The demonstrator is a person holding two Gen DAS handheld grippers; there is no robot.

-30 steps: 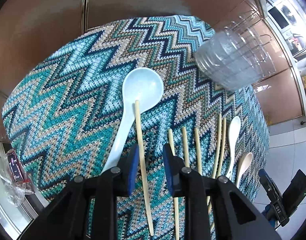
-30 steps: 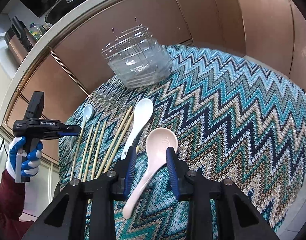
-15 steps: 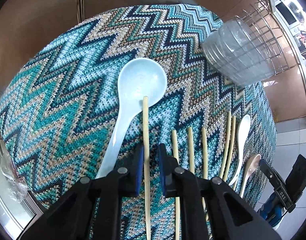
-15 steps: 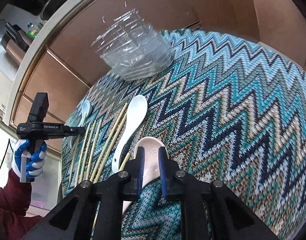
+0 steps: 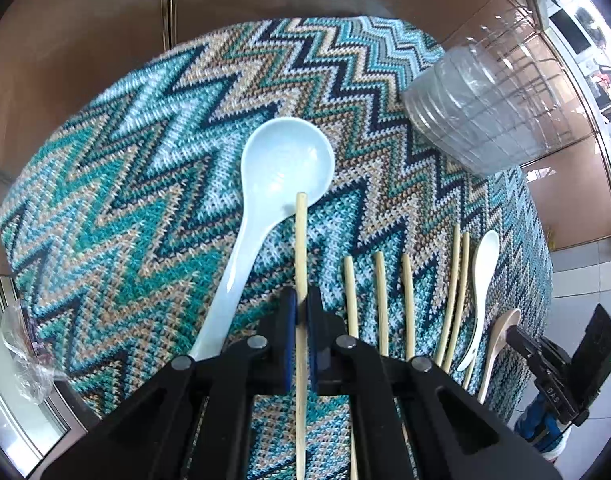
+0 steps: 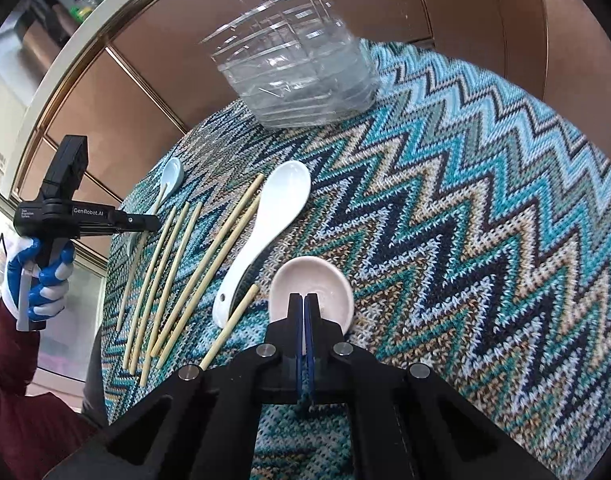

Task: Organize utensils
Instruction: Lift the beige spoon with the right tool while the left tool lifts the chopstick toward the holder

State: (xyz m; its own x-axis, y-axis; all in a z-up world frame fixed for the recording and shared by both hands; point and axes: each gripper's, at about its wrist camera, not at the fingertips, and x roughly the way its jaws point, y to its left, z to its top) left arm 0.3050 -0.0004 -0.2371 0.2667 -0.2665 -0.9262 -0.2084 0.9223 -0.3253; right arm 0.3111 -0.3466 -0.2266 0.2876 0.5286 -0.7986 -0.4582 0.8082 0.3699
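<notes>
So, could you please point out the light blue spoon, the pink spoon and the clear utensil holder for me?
light blue spoon (image 5: 287,160), left wrist view, on the middle of its bowl.
pink spoon (image 6: 329,286), right wrist view, on the bowl beside the shut fingers.
clear utensil holder (image 6: 301,76), right wrist view, on its ribbed side wall.

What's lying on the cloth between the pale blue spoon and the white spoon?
Loose chopsticks, side by side on the zigzag cloth, between the blue spoon and the white spoon. The right wrist view shows it best.
</notes>
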